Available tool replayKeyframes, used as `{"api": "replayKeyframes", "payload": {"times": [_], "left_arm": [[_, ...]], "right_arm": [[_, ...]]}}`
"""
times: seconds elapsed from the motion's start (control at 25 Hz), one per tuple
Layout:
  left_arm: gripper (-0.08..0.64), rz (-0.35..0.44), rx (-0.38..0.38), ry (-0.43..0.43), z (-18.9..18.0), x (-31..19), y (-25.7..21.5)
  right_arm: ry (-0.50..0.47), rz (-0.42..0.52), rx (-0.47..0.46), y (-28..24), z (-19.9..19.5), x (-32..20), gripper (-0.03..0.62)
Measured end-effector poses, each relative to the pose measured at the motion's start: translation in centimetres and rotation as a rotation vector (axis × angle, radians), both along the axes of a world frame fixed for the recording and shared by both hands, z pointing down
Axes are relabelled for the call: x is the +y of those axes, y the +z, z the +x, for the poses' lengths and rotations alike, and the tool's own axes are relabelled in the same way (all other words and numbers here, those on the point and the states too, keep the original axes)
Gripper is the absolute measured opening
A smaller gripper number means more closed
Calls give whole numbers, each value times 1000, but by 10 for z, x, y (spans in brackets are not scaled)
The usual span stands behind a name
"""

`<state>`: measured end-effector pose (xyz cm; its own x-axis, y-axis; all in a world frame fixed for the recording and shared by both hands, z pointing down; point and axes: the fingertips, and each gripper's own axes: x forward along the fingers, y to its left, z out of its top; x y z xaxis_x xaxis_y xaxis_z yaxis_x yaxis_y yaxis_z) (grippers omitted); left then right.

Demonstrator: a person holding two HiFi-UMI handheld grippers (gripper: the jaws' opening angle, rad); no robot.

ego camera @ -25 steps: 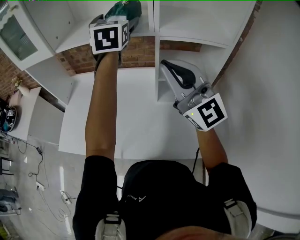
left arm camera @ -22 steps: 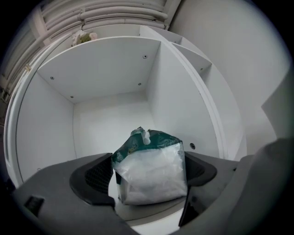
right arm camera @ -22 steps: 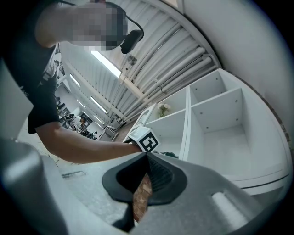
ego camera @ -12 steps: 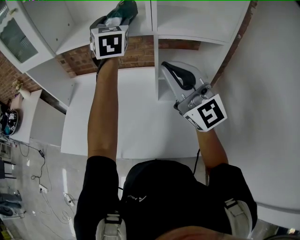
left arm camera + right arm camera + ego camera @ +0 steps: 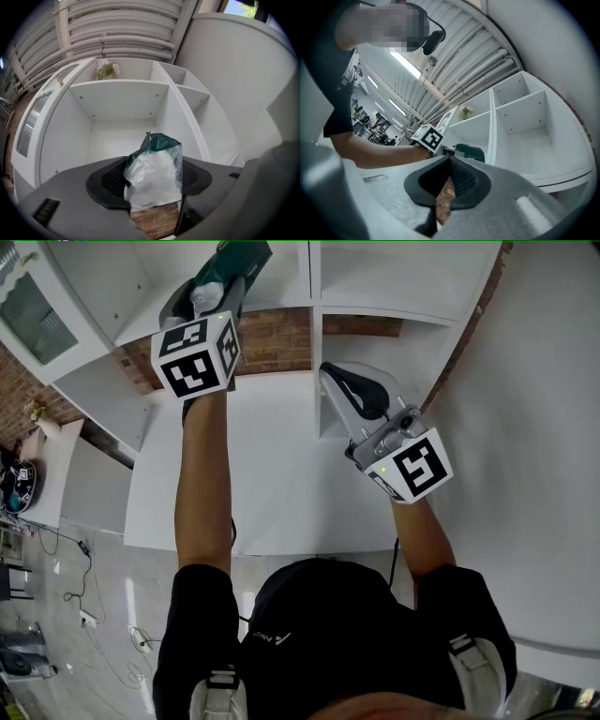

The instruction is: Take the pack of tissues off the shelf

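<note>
The left tongs (image 5: pixel 152 185) are closing on a soft pack of white tissues (image 5: pixel 157 166) wrapped in clear and dark green plastic. The pack is pinched upright between the pads, its top poking past the tips. It sits at the front of an open white shelf compartment (image 5: pixel 122 103), and a low grip likely lets it slide straight out. The right tongs (image 5: pixel 450 161) are pressed together and empty, lower and to the right, apparently kept clear. A red brick wall (image 5: pixel 272 343) lies beyond both tongs and a white counter (image 5: pixel 272 474) below them. A ribbed ceiling with pipes (image 5: pixel 122 28) runs overhead.
</note>
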<state>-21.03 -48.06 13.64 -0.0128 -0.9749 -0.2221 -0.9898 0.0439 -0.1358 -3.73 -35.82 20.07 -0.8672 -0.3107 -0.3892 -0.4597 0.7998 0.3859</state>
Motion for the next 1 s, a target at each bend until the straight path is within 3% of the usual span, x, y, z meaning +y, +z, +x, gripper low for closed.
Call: {"api": "replayKeyframes", "payload": {"times": [0.4, 0.68, 1.0], "left_arm": [[276, 197, 74, 152, 24, 101, 16], [276, 200, 159, 216, 47, 143, 52], [276, 237, 183, 248, 51, 165, 69]], "right_arm": [[22, -84, -87, 11, 6, 8, 2], [35, -122, -109, 28, 8, 14, 2], [57, -86, -80, 36, 5, 18, 2]]}}
